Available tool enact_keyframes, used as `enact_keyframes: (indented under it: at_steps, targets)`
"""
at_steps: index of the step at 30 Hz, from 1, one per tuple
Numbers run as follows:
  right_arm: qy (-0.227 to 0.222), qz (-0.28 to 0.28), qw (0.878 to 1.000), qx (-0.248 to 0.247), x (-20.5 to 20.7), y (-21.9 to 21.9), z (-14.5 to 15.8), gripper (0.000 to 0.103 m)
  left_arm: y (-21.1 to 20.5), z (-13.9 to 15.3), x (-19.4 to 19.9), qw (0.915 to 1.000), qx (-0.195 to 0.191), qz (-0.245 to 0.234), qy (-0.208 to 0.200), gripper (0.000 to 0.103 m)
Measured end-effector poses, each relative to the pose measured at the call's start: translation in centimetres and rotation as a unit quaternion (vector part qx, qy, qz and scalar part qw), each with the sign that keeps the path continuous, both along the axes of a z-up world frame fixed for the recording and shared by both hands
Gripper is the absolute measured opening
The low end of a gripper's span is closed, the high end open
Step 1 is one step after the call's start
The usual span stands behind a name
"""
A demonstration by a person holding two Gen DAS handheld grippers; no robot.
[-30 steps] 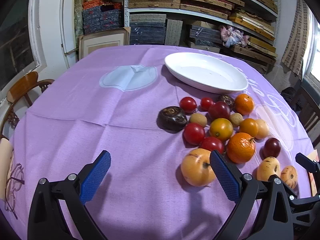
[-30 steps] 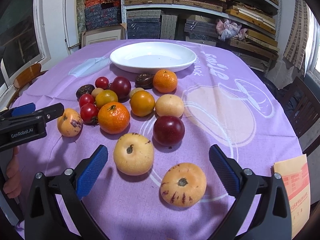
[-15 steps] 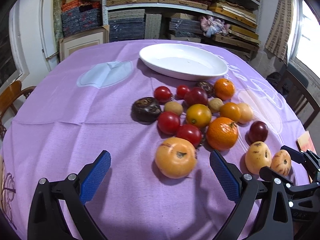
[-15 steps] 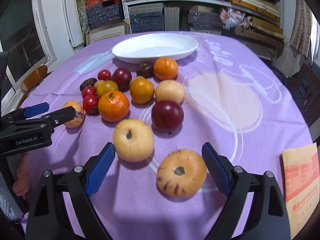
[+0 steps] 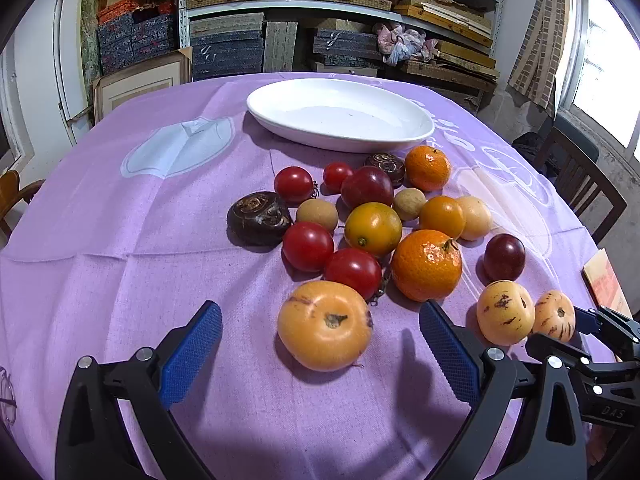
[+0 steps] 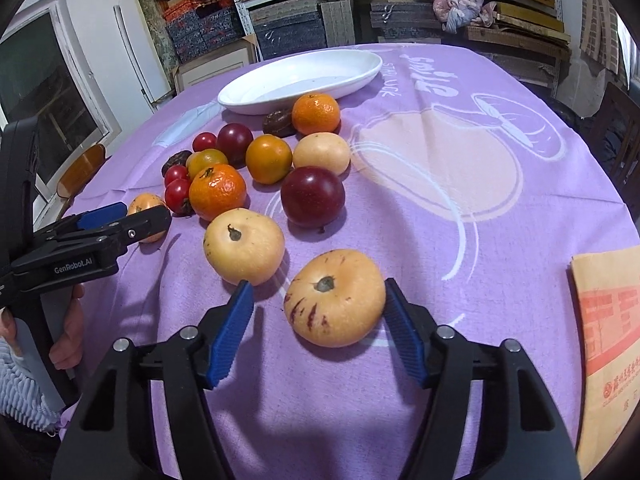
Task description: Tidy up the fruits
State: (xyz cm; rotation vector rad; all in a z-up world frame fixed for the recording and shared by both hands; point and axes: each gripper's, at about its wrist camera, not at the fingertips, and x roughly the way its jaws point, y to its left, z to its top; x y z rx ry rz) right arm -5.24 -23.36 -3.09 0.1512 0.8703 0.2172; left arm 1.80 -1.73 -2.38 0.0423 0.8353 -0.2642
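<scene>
White plate (image 6: 360, 74) empty at 12 o'clock. Striped melon (image 6: 334, 298) at 6 sits between the right gripper (image 6: 318, 334) pads; jaws have just been closing, small gaps remain. Centre it, squeeze gently. Left gripper (image 5: 320, 354) released, around orange fruit (image 5: 325, 325).

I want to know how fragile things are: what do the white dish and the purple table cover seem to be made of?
The white dish looks like glazed ceramic, or maybe melamine: smooth, glossy, with soft reflections on its rim. The purple table cover is woven cloth with a matte finish: a fine weave shows, with fold creases and pale printed shapes.
</scene>
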Motion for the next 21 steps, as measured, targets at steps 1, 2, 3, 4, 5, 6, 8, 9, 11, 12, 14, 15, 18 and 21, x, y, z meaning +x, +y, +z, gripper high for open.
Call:
enact_keyframes:
  at_steps: [1,2,3,4,5,6,8,9,11,12,14,15,18,21]
  targets:
    - [0.001,0.005,1.000,-0.002,0.0,0.1,0.0,0.067,-0.1,-0.2,0.1,1.0000,0.000,-0.006,0.001,0.100]
    - [0.002,0.011,1.000,-0.008,0.1,0.4,-0.1,0.070,-0.2,-0.4,0.2,0.9999,-0.001,-0.013,0.003,0.100]
    - [0.003,0.016,1.000,-0.020,0.0,0.8,-0.1,0.072,-0.2,-0.7,0.5,0.9997,-0.002,-0.016,0.016,0.099]
    - [0.004,0.020,0.999,-0.033,0.0,1.2,-0.1,0.073,-0.2,-0.9,0.7,0.9996,-0.004,-0.014,0.023,0.099]
    - [0.005,0.028,0.998,-0.052,0.1,1.7,-0.2,0.075,-0.1,-1.0,0.9,0.9996,-0.002,-0.008,0.027,0.099]
    - [0.006,0.031,0.997,-0.063,0.0,2.0,-0.2,0.075,0.0,-1.2,1.1,0.9995,0.005,0.002,0.032,0.097]
    - [0.006,0.032,0.996,-0.079,0.1,2.3,-0.3,0.075,0.0,-1.3,1.2,0.9990,0.025,0.019,0.033,0.090]
    - [0.006,0.031,0.996,-0.084,0.1,2.4,-0.3,0.075,-0.1,-1.3,1.2,0.9985,0.036,0.026,0.031,0.086]
    - [0.006,0.031,0.996,-0.087,0.0,2.5,-0.4,0.075,-0.2,-1.4,1.3,0.9981,0.044,0.029,0.030,0.085]
    - [0.006,0.031,0.996,-0.085,0.0,2.5,-0.4,0.075,-0.2,-1.4,1.3,0.9981,0.045,0.029,0.030,0.085]
    - [0.006,0.031,0.996,-0.079,0.1,2.4,-0.4,0.075,-0.1,-1.4,1.4,0.9981,0.045,0.028,0.031,0.085]
    - [0.006,0.031,0.997,-0.075,0.1,2.2,-0.4,0.075,-0.1,-1.4,1.4,0.9982,0.044,0.028,0.031,0.085]
    - [0.005,0.025,0.997,-0.074,0.1,2.1,-0.3,0.071,-0.1,-1.5,1.4,0.9983,0.042,0.027,0.031,0.086]
    - [0.001,0.000,0.999,-0.043,-0.1,0.4,0.0,0.050,0.3,-1.1,0.7,0.9988,0.029,0.033,0.021,0.057]
